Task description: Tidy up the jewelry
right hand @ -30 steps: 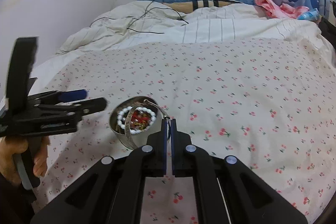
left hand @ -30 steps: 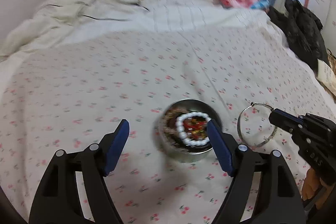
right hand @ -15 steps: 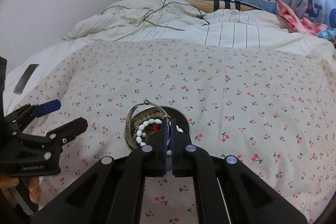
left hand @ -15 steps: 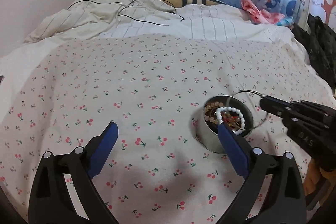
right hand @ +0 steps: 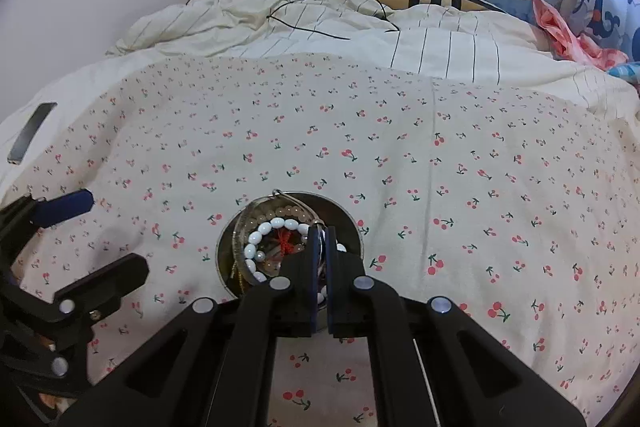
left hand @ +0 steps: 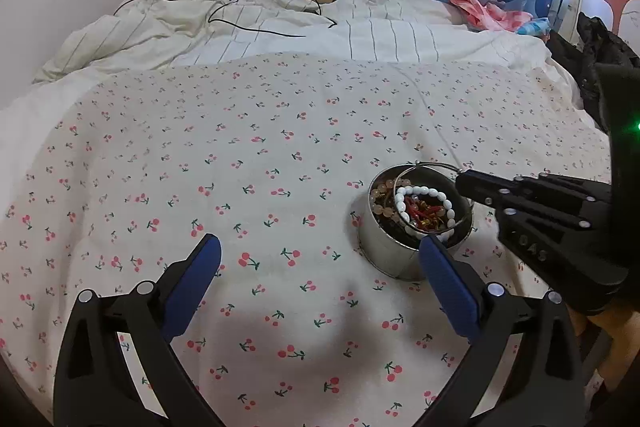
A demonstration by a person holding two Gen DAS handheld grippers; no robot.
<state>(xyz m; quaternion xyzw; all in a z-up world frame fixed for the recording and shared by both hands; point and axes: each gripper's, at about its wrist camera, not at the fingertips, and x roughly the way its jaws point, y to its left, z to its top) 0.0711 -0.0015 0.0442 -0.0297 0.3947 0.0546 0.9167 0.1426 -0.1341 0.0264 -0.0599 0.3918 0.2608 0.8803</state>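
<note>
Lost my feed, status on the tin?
Left gripper open, empty. Right gripper shut on hoop, over tin. Nothing in the way.

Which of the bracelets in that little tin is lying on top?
The white bead bracelet lies on top in the metal tin. The peach bead bracelet and the red tangle sit beneath or inside its loop, partly covered.

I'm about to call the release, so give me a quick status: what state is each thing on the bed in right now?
Left gripper: jaws opening wide, nothing between them.
Right gripper: shut on the thin silver bangle, over the tin.
Tin: upright on the bedspread, open-topped, holding jewelry.
White bead bracelet: lying on top inside the tin.
Pale bead bracelet: inside the tin, partly buried.
Phone: flat at the bed's edge.
</note>
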